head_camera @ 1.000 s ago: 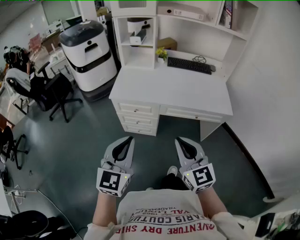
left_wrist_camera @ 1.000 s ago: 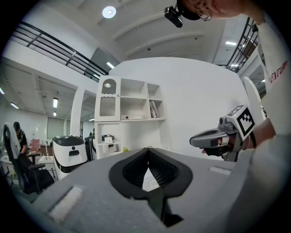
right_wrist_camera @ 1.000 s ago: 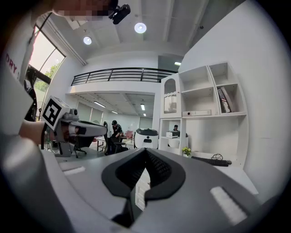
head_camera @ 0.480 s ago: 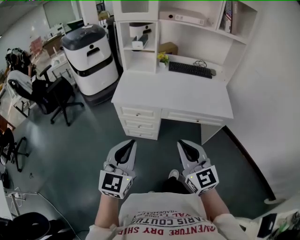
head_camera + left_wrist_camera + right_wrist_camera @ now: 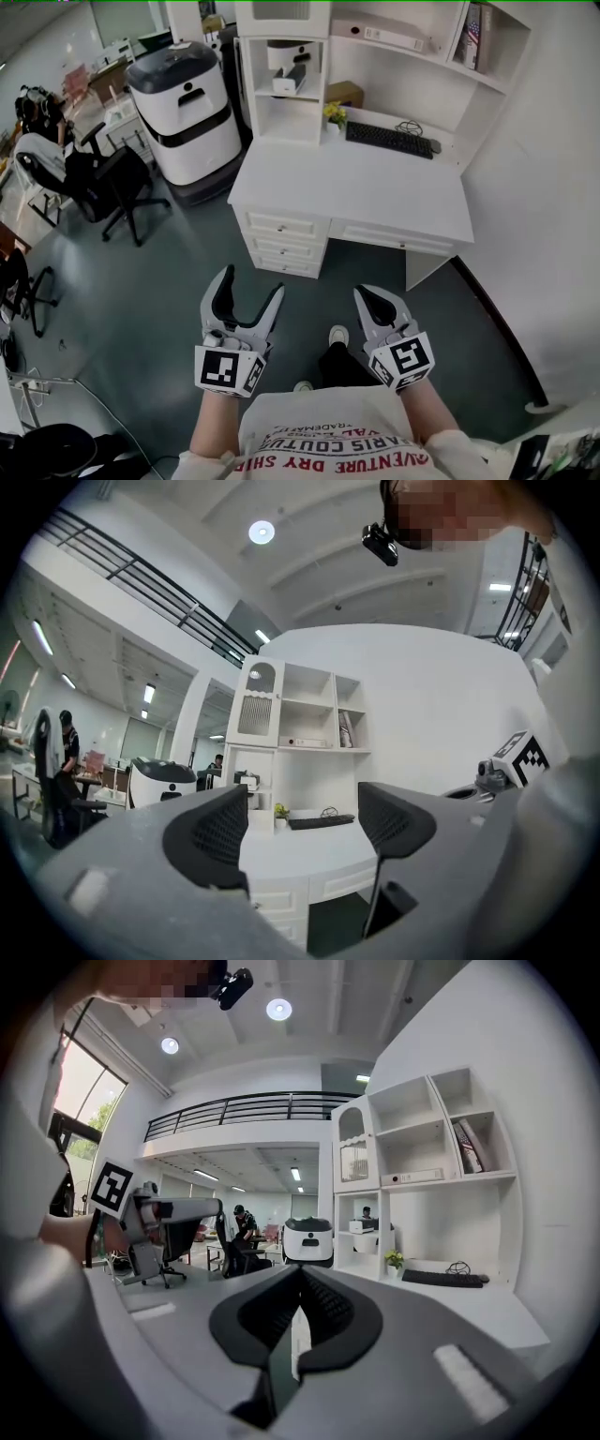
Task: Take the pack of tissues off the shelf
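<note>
Left gripper (image 5: 250,286) is the big change: it was clamped shut a second ago, and now its jaws are opening with nothing between them, just air and the desk (image 5: 375,192) far off. I've also drifted a touch nearer the desk. The right gripper (image 5: 367,295) hasn't changed, pads pressed together on nothing.

So, where's the pack (image 5: 286,83)? Best guess is the small white thing on the middle shelf (image 5: 281,97) of the left cubby, up above the desk's far-left corner. It's honestly too small from here to swear it's tissues, and I can't make out which way its long side runs. There's something dark lying on or right behind it, can't tell which.

What matters for the reach is that the pack sits well apart from both tools, far ahead of me, with the whole desk top in between. It's ahead and only a bit right of the left gripper, and clearly left of the right one. That makes the left tool the closer one, and it's already opening, so I'd go in with that.

I'd have to step up to the desk first, then reach over its left end and up into the cubby. The plant (image 5: 334,114) is just right of that cubby, so I'd keep left of it.
</note>
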Available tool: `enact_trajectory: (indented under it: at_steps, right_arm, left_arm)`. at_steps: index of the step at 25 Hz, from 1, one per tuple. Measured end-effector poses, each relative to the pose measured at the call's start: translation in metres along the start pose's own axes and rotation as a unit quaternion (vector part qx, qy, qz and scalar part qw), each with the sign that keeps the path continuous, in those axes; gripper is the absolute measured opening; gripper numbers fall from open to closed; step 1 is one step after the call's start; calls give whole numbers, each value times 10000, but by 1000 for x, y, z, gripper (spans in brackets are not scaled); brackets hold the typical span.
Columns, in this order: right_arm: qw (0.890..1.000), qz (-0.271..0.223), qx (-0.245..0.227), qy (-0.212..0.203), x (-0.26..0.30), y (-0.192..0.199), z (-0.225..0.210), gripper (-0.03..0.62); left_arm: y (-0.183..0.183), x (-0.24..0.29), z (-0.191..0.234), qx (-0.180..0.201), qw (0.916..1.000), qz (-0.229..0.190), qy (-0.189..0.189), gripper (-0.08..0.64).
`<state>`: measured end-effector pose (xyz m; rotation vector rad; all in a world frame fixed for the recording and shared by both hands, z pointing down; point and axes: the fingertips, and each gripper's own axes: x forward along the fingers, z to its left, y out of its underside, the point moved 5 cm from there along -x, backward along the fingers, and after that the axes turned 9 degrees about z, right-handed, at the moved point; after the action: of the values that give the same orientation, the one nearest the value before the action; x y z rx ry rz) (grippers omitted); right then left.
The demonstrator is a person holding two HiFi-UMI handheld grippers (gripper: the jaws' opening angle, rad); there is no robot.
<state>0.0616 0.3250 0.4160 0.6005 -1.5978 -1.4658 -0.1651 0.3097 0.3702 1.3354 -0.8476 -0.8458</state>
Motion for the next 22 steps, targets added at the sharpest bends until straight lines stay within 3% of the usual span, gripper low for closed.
enact_trajectory:
  at_steps: [10, 17, 22]
  right_arm:
    - [9991, 183, 77, -368, 88, 6, -64, 2]
    - [9985, 204, 158, -490, 173, -16, -165, 2]
    - [9980, 139, 109, -608, 227, -41, -235, 2]
  left_arm:
    - [23, 102, 29, 307, 9983, 503, -20, 368]
    - [19, 219, 52, 116, 9982, 530, -263, 370]
    - [-1, 300, 69, 215, 9977, 442, -474, 370]
